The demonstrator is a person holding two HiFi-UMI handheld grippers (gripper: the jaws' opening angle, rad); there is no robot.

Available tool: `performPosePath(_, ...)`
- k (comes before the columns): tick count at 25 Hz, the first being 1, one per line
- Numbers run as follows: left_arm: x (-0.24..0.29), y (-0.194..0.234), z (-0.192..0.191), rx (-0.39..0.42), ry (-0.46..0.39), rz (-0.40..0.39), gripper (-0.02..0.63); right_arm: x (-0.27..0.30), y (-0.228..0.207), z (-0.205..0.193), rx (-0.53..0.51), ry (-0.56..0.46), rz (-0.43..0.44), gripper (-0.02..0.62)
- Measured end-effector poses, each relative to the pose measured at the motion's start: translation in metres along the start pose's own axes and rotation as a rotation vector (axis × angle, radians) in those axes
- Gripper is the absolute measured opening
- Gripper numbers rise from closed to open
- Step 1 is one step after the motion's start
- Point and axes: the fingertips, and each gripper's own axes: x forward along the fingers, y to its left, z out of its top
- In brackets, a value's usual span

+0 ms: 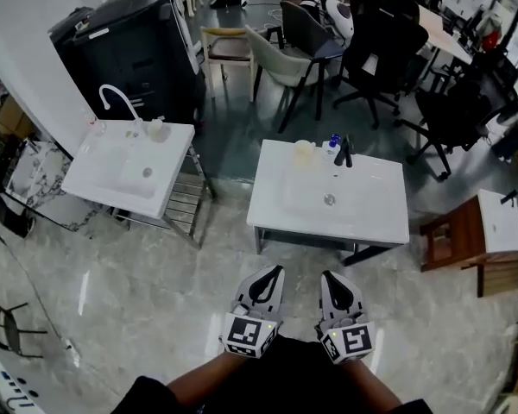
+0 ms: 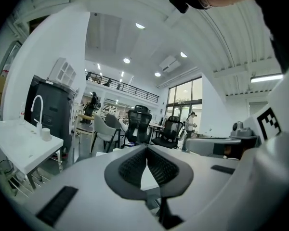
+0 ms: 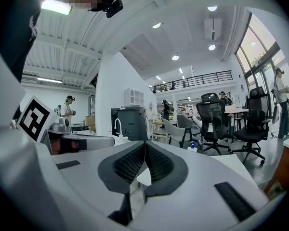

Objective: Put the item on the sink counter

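Note:
The white sink counter [image 1: 363, 218] stands in the middle of the room, ahead of me. At its back edge are a black faucet [image 1: 344, 152], a pale cup [image 1: 304, 151] and a small blue-capped bottle [image 1: 332, 142]. My left gripper [image 1: 274, 272] and right gripper [image 1: 329, 277] hang side by side, short of the counter's near edge. Both are shut, with nothing between the pads. In the left gripper view the jaws [image 2: 147, 151] meet over the counter top. The right gripper [image 3: 145, 147] view shows the same, with the bottle [image 3: 191, 145] beyond.
A second white sink [image 1: 95, 179] with a white faucet [image 1: 116, 98] and a small cup [image 1: 157, 129] stands to the left on a metal rack [image 1: 177, 203]. A black cabinet [image 1: 129, 46] is behind it. Chairs [image 1: 289, 59] stand beyond, and a wooden stand [image 1: 456, 234] is at the right.

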Motion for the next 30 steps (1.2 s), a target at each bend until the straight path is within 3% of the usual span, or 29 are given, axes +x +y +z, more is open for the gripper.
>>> performPosePath(9,-0.020,-0.155,-0.026,0.035,-0.019,-0.020,0.017,-0.128,-0.049,-0.030,-0.005,0.029,-0.074,0.031)
performPosePath(15,-0.050,-0.227,-0.051,0.046,0.012,-0.013,0.017,-0.193,-0.056,-0.047,-0.011,0.052,-0.082,0.031)
performPosePath(30,-0.085,-0.249,-0.039,0.143,-0.030,0.112,0.017,-0.231,-0.045,-0.038,-0.030,-0.022,-0.045,0.031)
